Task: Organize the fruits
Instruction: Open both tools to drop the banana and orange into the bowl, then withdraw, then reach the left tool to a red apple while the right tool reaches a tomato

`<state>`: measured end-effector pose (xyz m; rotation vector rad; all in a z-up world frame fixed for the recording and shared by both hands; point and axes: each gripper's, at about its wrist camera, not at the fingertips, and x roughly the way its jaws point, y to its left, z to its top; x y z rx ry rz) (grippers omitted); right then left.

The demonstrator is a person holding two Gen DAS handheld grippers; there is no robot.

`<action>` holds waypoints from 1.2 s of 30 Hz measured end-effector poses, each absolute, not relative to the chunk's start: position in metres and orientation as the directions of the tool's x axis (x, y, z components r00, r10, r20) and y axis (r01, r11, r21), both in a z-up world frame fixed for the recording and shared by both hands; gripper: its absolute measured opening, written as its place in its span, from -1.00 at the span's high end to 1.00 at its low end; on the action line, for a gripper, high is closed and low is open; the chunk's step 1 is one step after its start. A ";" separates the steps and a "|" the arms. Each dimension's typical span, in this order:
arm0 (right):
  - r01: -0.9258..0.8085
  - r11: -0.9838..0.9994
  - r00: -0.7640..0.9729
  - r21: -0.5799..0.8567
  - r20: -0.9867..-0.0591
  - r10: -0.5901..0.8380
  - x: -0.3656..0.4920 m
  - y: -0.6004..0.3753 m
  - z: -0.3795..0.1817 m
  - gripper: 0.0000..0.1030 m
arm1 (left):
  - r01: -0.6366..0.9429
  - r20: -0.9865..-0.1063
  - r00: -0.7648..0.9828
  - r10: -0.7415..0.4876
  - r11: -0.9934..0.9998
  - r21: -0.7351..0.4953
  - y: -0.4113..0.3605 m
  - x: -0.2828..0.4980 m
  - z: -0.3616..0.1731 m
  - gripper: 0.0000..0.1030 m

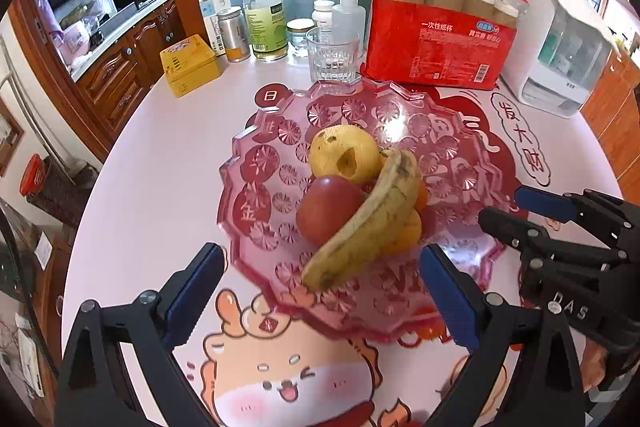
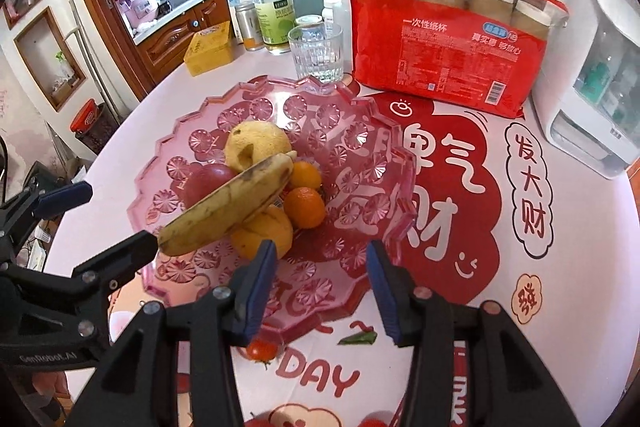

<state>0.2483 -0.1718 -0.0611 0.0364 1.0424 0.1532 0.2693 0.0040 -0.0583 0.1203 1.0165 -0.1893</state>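
A pink plastic fruit bowl [image 1: 256,163] [image 2: 360,147] stands on the printed tablecloth. In it lie a yellow pear [image 1: 344,155] [image 2: 256,143], a red apple [image 1: 328,207] [image 2: 208,179] and small oranges [image 1: 404,231] [image 2: 304,207]. A spotted banana [image 1: 372,219] [image 2: 228,211] rests across them. My left gripper [image 1: 320,295] [image 2: 120,215] is wide open at the bowl's near rim; the banana's tip shows just ahead, untouched. My right gripper [image 2: 320,291] [image 1: 500,205] is open over the bowl's right front rim, holding nothing. A cherry tomato [image 2: 262,349] lies on the cloth below it.
Behind the bowl stand a drinking glass [image 1: 332,55], a red pack of paper cups [image 1: 440,35], bottles and jars [image 1: 266,15], and a yellow tin [image 1: 190,65]. A white appliance [image 1: 560,43] is at the back right. A green scrap [image 2: 356,338] lies near the tomato.
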 end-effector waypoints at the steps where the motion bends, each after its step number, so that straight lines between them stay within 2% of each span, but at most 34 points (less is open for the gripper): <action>1: -0.109 0.988 0.499 0.106 -0.854 0.146 0.244 -0.173 -0.058 0.09 | 0.210 -0.853 0.511 -0.105 0.978 0.005 0.006 0.265 -0.057 -0.90; 9: -0.116 0.984 0.530 0.135 -0.830 0.177 0.212 -0.177 -0.038 0.09 | 0.175 -0.848 0.518 -0.112 0.984 -0.023 0.017 0.229 -0.040 -0.90; 16: -0.128 0.981 0.578 0.145 -0.793 0.193 0.180 -0.179 -0.013 0.09 | 0.144 -0.837 0.544 -0.054 0.989 0.029 0.016 0.204 -0.023 -0.90; 23: -0.149 0.976 0.618 0.158 -0.755 0.217 0.154 -0.186 0.011 0.09 | 0.114 -0.834 0.548 -0.066 0.994 -0.004 0.016 0.179 -0.009 -0.90; 36: -0.205 0.975 0.631 0.089 -0.750 0.201 0.109 -0.201 0.017 0.09 | 0.078 -0.814 0.579 -0.054 0.997 -0.010 -0.002 0.123 -0.003 -0.90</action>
